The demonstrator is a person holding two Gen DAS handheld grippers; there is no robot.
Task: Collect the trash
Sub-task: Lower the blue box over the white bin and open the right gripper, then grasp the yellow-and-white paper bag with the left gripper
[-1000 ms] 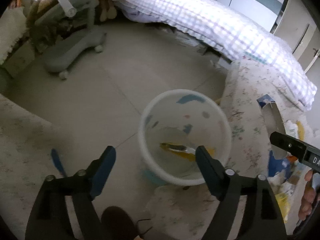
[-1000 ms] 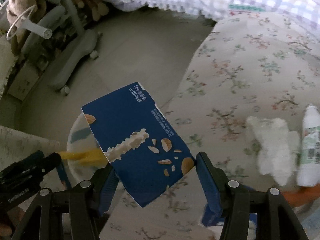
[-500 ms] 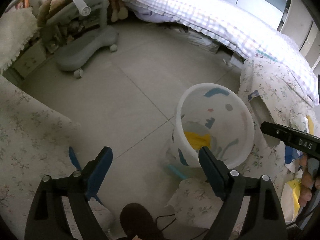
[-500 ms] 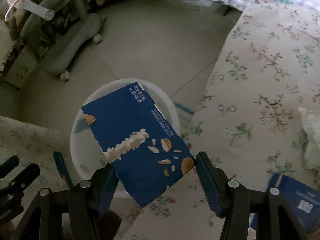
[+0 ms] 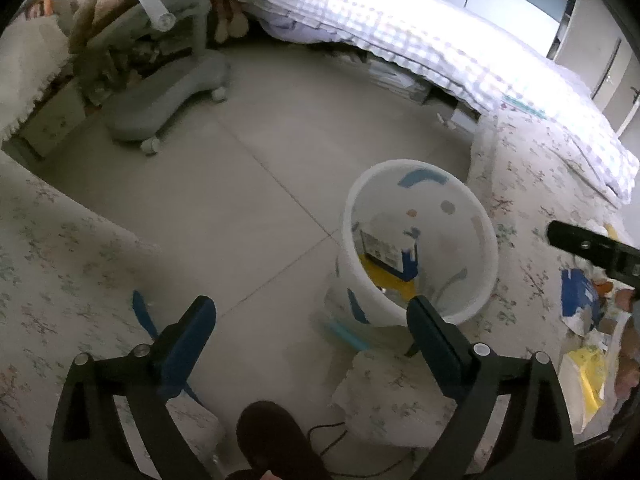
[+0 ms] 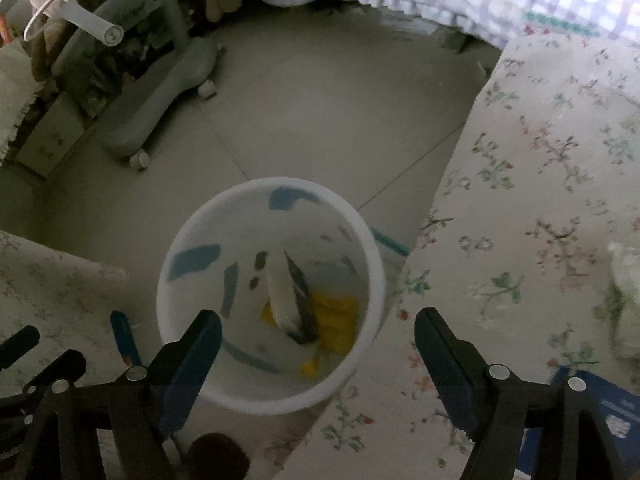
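Observation:
A white bin [image 6: 368,264] with blue marks stands on the floor beside the floral table; it also shows in the left wrist view [image 5: 476,212]. Inside lie a blue carton [image 6: 294,292] and a yellow wrapper [image 6: 334,322]; the left wrist view shows the carton [image 5: 386,250] too. My right gripper [image 6: 318,340] is open and empty above the bin. My left gripper [image 5: 312,328] is open and empty over the floor left of the bin. More trash [image 5: 580,300] lies on the table at the right, with a blue packet [image 6: 616,412].
A floral-clothed table [image 6: 540,200] fills the right side. A grey wheeled chair base [image 5: 168,96] stands at the back left, a bed with checked quilt [image 5: 440,48] behind. A white tissue wad [image 6: 628,288] lies at the table's right edge. A dark shoe [image 5: 276,440] is below.
My right gripper has opened and dropped the blue carton into the bin. My left gripper has drawn back to the left, away from the bin.

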